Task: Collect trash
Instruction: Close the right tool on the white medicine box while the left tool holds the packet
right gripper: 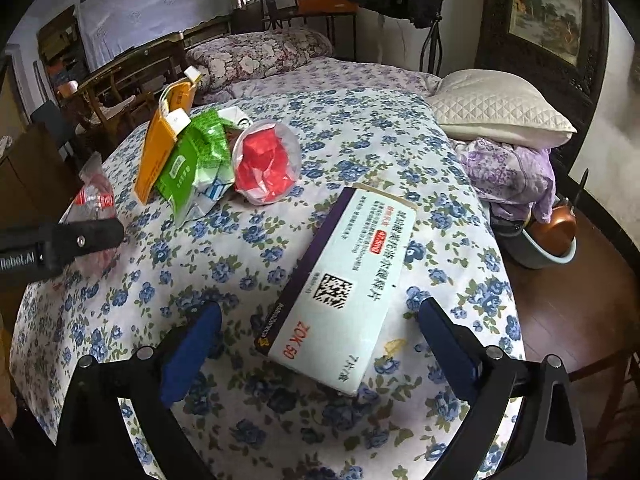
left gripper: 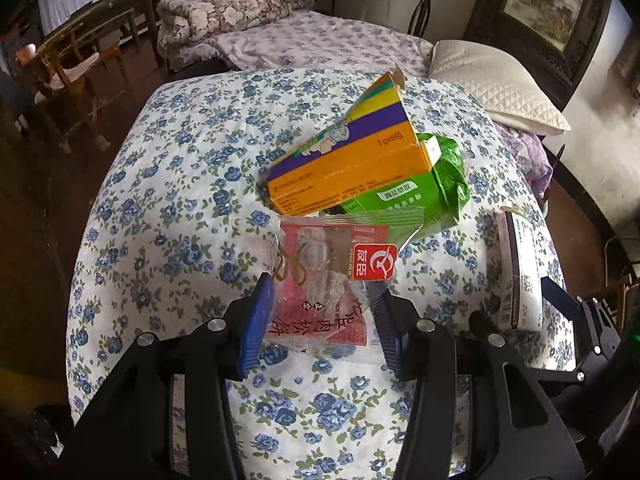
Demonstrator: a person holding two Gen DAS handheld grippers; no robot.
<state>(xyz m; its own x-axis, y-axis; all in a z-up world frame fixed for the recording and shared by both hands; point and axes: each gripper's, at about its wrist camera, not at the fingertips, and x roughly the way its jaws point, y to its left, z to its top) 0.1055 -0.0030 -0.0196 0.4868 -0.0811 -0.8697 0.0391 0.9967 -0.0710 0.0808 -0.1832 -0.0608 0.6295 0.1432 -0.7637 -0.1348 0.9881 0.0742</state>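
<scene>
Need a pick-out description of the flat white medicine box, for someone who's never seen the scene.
Start at the bed with the blue-flowered quilt. Nearer than the trash pile, between the open right gripper's jaws, lies the flat white medicine box. Unlike the upright orange box and crumpled green packet, it lies alone, with a purple edge and red "ZOK 50".

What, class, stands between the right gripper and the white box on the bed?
Nothing visible does. The white box lies flat on the bed, between the open fingers of the right gripper, neither touching it.
</scene>
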